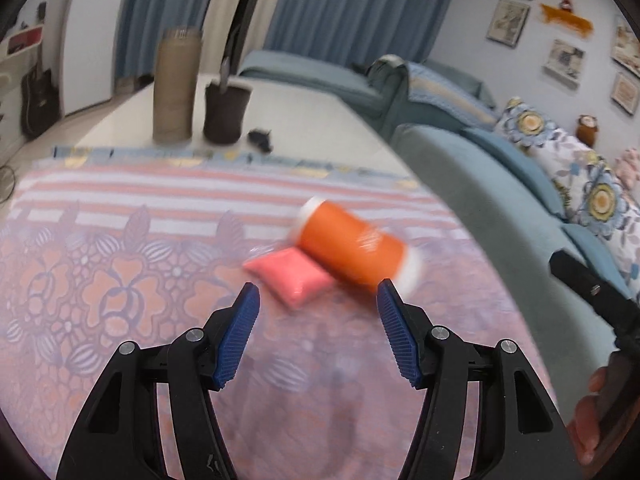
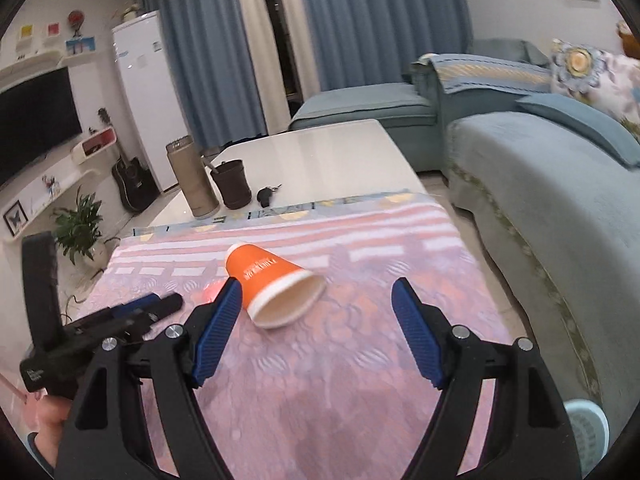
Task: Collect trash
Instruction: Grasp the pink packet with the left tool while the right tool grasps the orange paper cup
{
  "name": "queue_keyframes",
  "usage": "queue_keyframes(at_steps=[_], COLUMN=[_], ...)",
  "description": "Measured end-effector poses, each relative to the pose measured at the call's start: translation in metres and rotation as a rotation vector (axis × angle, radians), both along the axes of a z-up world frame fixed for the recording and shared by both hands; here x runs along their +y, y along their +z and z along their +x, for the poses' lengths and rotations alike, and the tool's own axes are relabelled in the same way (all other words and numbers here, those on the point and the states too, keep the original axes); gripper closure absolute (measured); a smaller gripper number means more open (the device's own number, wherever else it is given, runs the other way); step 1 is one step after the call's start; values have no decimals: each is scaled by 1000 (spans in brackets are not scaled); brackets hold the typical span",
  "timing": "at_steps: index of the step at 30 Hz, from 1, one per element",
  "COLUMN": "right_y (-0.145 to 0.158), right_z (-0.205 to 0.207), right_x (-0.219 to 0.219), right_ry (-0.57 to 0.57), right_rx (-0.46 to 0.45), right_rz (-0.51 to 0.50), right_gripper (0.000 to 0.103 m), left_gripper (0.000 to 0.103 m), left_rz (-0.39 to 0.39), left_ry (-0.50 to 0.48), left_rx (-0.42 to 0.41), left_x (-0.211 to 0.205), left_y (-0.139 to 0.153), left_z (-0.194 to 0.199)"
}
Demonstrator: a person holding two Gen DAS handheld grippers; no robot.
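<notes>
Lying tipped at twelve o'clock, orange paper cup [image 2: 269, 280] shows an empty mouth; left gripper [image 1: 318, 296] and right gripper [image 2: 316, 294] gape, unloaded.

Blue curtains [image 2: 360, 24] hang at twelve o'clock across the far wall, with a dark gap between the panels. A blue-grey sofa [image 2: 540, 208] runs from one to four o'clock, with floral cushions [image 1: 568, 168] on it and framed pictures [image 1: 508, 22] on the pale wall above. At ten o'clock stand a white fridge [image 2: 148, 92], a dark television [image 2: 36, 120] among white shelves, a black guitar [image 2: 134, 180] and a potted plant [image 2: 78, 224]. A patterned pink cloth [image 2: 320, 360] covers the near tabletop [image 2: 332, 160].
</notes>
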State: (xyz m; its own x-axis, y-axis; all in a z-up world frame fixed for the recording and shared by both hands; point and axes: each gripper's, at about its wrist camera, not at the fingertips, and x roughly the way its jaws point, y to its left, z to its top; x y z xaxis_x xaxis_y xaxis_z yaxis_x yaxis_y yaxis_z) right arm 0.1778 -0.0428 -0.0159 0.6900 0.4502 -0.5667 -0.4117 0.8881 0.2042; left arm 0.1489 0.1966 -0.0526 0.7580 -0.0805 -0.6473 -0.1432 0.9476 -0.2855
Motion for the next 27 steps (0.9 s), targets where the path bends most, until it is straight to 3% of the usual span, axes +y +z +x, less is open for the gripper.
queue_keyframes(at_steps=[7,12,13,16,20,27], right_y=[-30,-47,-49,-59,-72,-84], right_z=[42,68,71,85,97,107], right_x=[43,58,58,60,61,72], right_ry=[39,44,42,36,45,87], right_rx=[27,66,70,108,174,248], right_rz=[-47,-56,-58,-47,-10,28], right_gripper=[30,30,30,30,30,27], left_gripper=[45,46,48,69,76,77], left_rz=[-99,-119,-112,-80,-88,-89], left_ry=[52,50,51,52,36,59], left_rx=[73,108,105,119,96,-42], left_x=[24,25,25,22,20,22], left_y=[-37,-50,-50,-53,-53,-36], left_z=[36,48,49,52,47,23])
